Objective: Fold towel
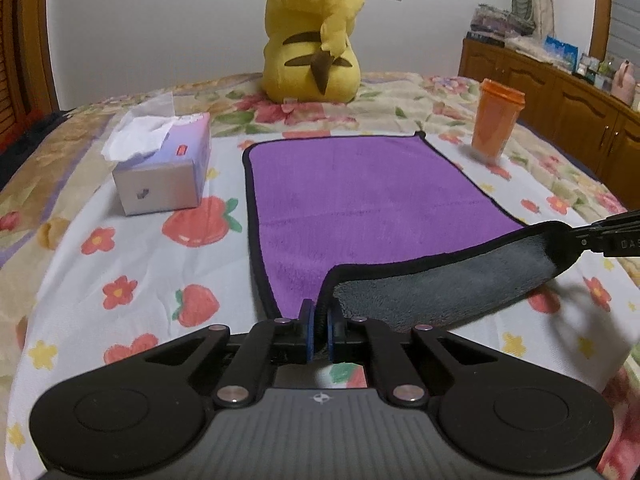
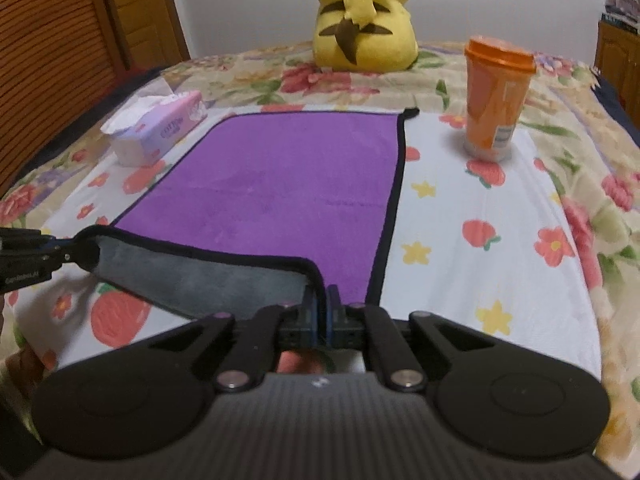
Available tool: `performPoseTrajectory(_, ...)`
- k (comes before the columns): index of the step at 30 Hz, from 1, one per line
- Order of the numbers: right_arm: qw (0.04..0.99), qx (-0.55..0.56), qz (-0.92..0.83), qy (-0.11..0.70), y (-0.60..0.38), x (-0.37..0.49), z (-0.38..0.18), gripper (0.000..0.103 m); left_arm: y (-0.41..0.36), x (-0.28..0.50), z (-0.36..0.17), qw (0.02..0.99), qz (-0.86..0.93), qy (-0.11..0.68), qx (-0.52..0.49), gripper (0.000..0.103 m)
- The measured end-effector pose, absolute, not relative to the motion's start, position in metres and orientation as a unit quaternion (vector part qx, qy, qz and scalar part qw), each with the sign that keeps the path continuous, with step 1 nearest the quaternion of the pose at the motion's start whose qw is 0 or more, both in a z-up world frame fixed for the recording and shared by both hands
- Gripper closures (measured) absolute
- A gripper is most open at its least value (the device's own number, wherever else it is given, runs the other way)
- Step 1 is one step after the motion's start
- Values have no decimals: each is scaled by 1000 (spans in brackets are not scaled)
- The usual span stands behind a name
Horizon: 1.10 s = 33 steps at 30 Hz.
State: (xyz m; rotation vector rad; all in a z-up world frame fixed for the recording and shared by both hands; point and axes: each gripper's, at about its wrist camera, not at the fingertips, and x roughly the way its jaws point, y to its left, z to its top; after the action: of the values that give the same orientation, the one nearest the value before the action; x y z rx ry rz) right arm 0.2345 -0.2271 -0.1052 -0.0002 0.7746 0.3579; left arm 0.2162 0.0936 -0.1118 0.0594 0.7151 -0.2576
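1. The big bed with the flower and strawberry sheet [image 1: 132, 264] is soft and bumpy. If the fold comes down crooked, I think the sheet could bunch up under it.
2. The soft purple towel with a grey back and black edge [image 1: 360, 200] lies flat on the bed, but its near edge is lifted. If one side goes faster than the other, the edges may not line up.
3. The yellow plush toy [image 1: 316, 40] sits just past the far end of the towel. A long push forward could bump it.
4. The white and purple tissue box [image 1: 164, 168] is just beside the towel.
5. The tall orange plastic cup [image 2: 496, 100] could tip over if bumped.
6. The left tongs [image 1: 319, 322] pinch one near corner tight. The right tongs [image 2: 320, 312] pinch the other. A loose pinch would drop it.
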Motion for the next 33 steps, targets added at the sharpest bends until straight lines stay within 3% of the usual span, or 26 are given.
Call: performPoseTrajectory(33, 921, -12, 216, 323, -230, 289, -72, 99, 84, 269, -73, 946, -125, 295, 52, 94)
